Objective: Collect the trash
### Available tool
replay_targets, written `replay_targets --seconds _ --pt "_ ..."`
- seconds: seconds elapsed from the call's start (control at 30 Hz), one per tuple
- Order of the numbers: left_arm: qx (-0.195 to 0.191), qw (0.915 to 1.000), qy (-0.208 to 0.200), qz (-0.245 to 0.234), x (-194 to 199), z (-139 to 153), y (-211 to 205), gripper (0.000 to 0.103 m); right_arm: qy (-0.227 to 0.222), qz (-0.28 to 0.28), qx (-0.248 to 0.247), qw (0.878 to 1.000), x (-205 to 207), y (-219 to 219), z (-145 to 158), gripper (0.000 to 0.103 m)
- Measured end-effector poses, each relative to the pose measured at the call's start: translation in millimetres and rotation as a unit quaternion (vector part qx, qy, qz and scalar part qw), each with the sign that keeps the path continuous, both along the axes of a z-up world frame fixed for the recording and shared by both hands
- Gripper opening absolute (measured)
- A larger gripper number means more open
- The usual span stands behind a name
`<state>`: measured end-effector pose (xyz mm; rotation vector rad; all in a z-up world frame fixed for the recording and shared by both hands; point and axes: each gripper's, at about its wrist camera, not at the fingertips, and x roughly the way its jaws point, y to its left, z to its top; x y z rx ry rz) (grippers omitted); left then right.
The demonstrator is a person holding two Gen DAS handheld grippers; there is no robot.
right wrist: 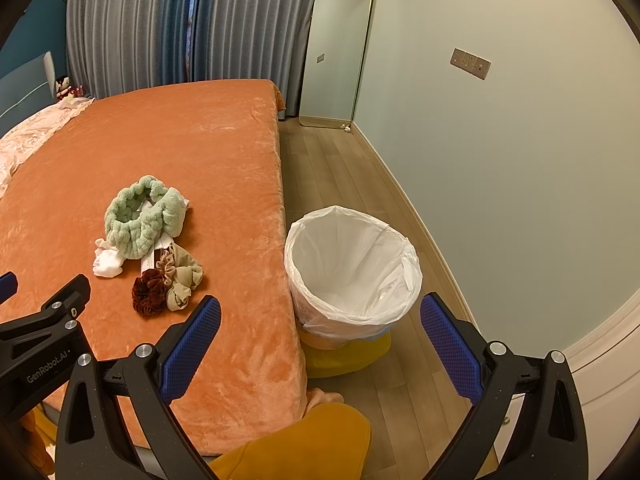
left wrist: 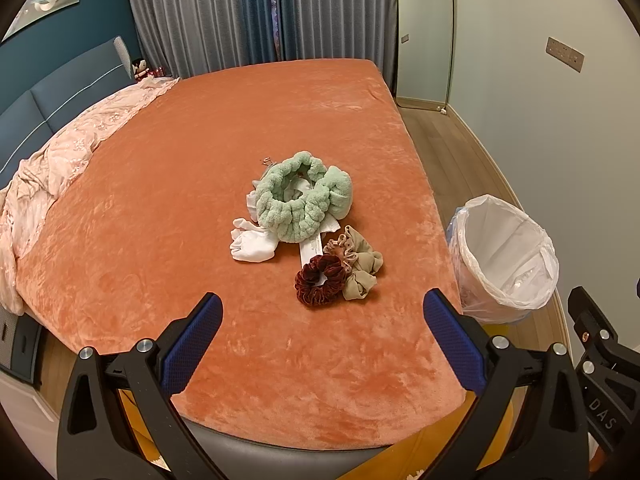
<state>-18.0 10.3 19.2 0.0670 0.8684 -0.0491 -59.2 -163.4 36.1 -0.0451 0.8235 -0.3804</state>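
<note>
Left hand-held gripper (left wrist: 322,318) jaws spread wide, holding nothing, right hand-held gripper (right wrist: 320,320) likewise spread, side by side

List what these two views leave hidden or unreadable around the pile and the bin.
- Paper strip: print too small, both views; headband and scrunchies cover its ends.
- White scraps inside the headband: mostly covered, left view.
- Bin base: cut off by the bed edge in the left view, by a yellow object in the right.

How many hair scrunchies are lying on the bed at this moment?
3. The dark red velvet scrunchie lies nearest the grippers, the beige scrunchie touches it on the bin side, and a small frilly tan scrunchie sits just behind. More could be hidden under the green headband.
</note>
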Motion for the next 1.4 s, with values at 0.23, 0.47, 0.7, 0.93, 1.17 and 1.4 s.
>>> replay_targets --seconds 0.23,0.47,0.7,0.93,1.17,1.4 --pt "-0.001 1.0 0.001 0.001 -0.8 0.3 -0.3 0.096 0.0 -0.001 0.0 1.0 -0.1 0.2 0.4 0.096" --pt "-0.001 1.0 0.001 0.001 -0.6 0.8 -0.1 0.096 0.0 -0.002 0.001 1.0 0.4 -0.7 1.2 0.096" --pt "-0.001 1.0 0.003 -0.004 1.4 3.3 -1.0 0.096 0.0 -0.003 -0.001 1.0 -0.6 -2.8 0.1 0.096" --pt "-0.003 1.0 -0.001 -0.006 2.9 4.0 -0.4 0.095 0.0 -0.004 -0.002 1.0 -0.9 -1.9 -1.2 0.096" --pt "0.002 0.9999 -0.009 -0.014 4.0 3.3 -1.1 0.096 0.003 -0.007 -0.005 1.0 -0.6 -1.5 -3.4 0.096" --pt "-0.005 0.9997 -0.015 -0.016 0.8 3.8 -0.5 0.096 0.0 -0.01 -0.007 1.0 -2.7 1.1 -3.6 0.096"
